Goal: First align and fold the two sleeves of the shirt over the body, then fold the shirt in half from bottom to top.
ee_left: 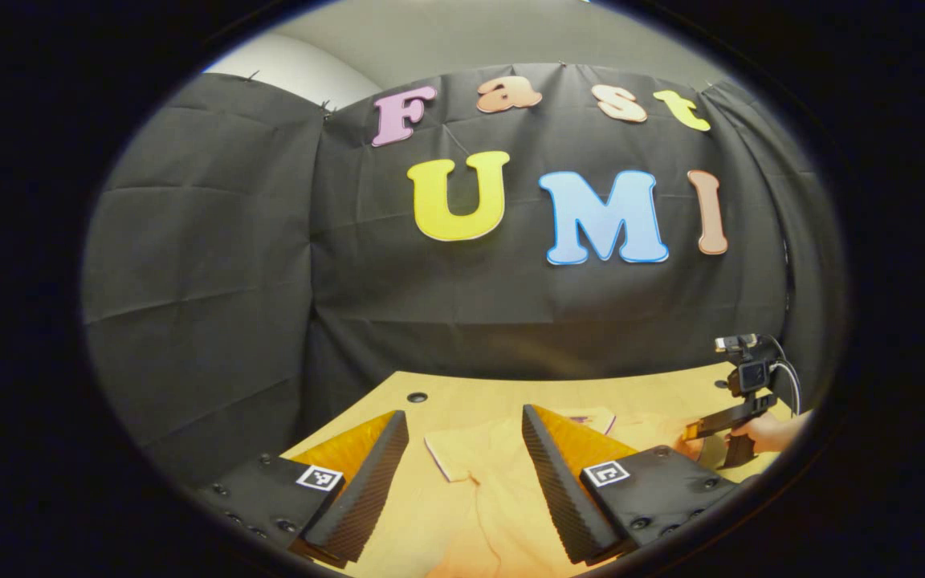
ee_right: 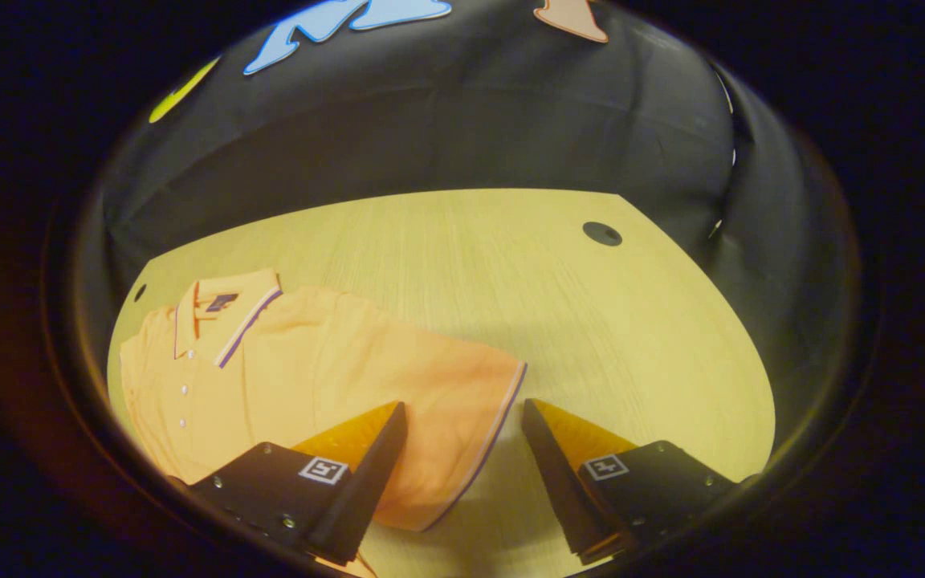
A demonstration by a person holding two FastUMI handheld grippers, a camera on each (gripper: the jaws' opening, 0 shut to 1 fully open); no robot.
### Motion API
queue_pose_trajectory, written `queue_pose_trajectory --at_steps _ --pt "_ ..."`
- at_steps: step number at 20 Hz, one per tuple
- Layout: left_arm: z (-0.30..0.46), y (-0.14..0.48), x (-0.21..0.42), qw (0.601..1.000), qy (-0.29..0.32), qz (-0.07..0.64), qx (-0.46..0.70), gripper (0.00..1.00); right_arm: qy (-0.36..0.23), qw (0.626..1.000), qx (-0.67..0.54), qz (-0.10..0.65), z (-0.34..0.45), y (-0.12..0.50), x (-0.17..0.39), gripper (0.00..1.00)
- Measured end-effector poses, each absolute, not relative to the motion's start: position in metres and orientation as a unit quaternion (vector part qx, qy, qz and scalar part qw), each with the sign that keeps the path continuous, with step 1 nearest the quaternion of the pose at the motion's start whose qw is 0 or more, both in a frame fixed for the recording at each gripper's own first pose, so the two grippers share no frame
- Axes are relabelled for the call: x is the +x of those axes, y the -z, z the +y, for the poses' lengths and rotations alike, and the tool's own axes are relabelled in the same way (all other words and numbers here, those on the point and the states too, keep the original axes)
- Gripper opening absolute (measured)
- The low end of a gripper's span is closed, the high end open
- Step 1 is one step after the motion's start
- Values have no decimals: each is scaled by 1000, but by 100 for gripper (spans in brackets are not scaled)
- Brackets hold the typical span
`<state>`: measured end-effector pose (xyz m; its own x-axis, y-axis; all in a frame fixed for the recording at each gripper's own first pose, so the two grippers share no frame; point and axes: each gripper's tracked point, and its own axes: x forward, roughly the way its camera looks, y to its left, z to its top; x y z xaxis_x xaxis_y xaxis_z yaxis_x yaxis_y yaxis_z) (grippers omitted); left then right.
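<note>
Black gripper bodies [ee_left: 466, 482], square markers, ribbed jaws, screws

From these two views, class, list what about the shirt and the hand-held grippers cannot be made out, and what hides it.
- Shirt hem: right gripper view, cut off by the lower edge and behind the right hand-held gripper.
- Far sleeve: right gripper view, cut off at the left edge.
- Shirt body: left gripper view, partly hidden behind the left hand-held gripper.
- Right hand-held gripper's fingers: left gripper view, too small at the right edge, beside the hand.

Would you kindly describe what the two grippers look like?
Each gripper, left gripper and right gripper, has two wedge-shaped, ribbed fingers on black screwed mounts, each bearing a square black-and-white tag. Seen farther off, the right gripper carries a small black camera and a cable.
</note>
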<state>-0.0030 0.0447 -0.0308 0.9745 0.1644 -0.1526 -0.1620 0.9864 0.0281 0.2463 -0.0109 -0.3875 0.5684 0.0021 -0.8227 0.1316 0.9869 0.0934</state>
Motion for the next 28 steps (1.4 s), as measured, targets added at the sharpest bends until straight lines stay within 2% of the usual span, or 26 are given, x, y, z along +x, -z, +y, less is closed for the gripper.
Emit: queue_pose_trajectory --at_steps 1,3,4,5,6,9,10,11,12,21,28 --pt "45 32 -3 993 -83 78 7 93 38 883 73 462 -10 388 246 87" --pt "46 32 -4 993 -85 80 8 93 37 884 77 460 -10 388 248 72" --pt "46 32 -5 993 -85 80 8 93 37 883 81 461 -9 388 248 52" --pt "46 32 -5 993 -86 80 7 93 38 882 86 461 -11 388 248 49" --pt "45 32 -5 993 -86 80 6 93 39 882 93 461 -11 387 249 24" --pt "43 34 -7 993 -87 83 -5 93 41 880 103 461 -12 388 250 22" --pt "42 34 -8 993 -87 85 -10 93 41 880 103 461 -12 386 249 2" --pt "41 35 -9 992 -90 86 -15 94 38 882 99 459 -10 386 249 6" --pt "40 36 -9 992 -91 88 -20 93 33 885 90 457 -9 384 249 3" --pt "35 39 -13 989 -106 94 -49 94 -22 926 24 375 28 312 260 2" --pt "35 38 -14 988 -110 90 -50 94 -87 930 -11 357 86 296 261 2"
